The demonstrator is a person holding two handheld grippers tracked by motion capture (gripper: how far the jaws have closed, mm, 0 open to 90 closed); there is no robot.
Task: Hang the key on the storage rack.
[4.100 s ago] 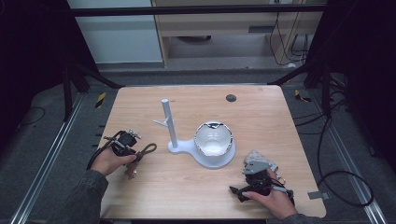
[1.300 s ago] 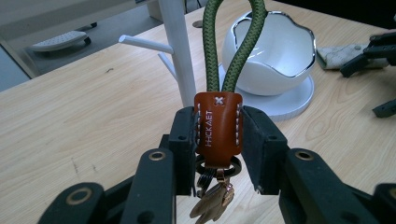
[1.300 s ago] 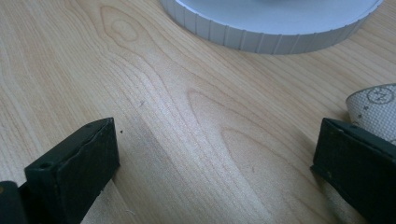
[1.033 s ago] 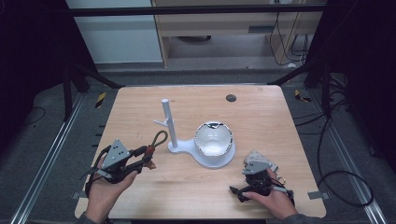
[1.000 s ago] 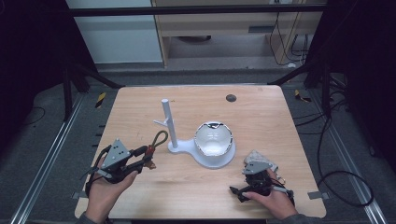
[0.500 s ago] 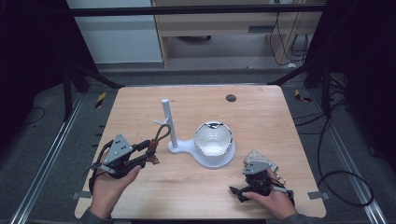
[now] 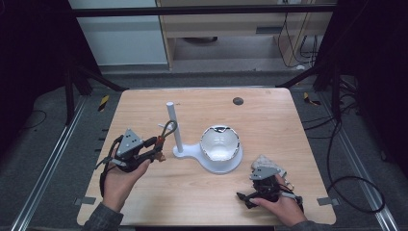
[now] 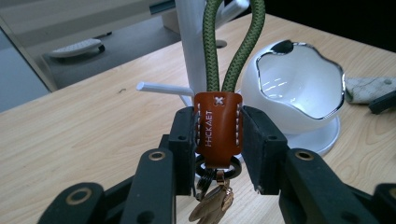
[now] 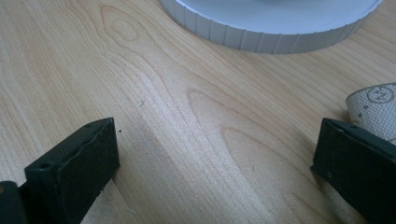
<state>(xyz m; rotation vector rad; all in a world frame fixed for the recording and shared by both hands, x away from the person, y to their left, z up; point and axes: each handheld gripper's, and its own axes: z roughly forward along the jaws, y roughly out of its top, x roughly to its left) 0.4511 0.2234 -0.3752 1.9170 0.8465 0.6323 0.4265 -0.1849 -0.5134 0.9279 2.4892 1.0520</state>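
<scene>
Keyring first: an olive-green braided cord loop with a brown stitched leather tab (image 8: 218, 129) is clamped by that tab between the pads of the left tool (image 8: 217, 142), with a dark ring and brass-coloured keys (image 8: 211, 206) dangling below. In the high view, the left tool (image 7: 155, 148) sits at about 9 o'clock from the white upright post (image 7: 172, 126), and the cord loop's far end lies just beside the post. A glossy white wavy-rimmed bowl (image 7: 219, 143) sits on the same white base, at 3 o'clock from the post. At 5 o'clock on the pale wooden tabletop (image 7: 269, 120), the right tool (image 7: 243, 198) rests low with its jaws spread wide, bare wood between them. A patterned cream cloth (image 7: 264, 161) lies just beyond it.
</scene>
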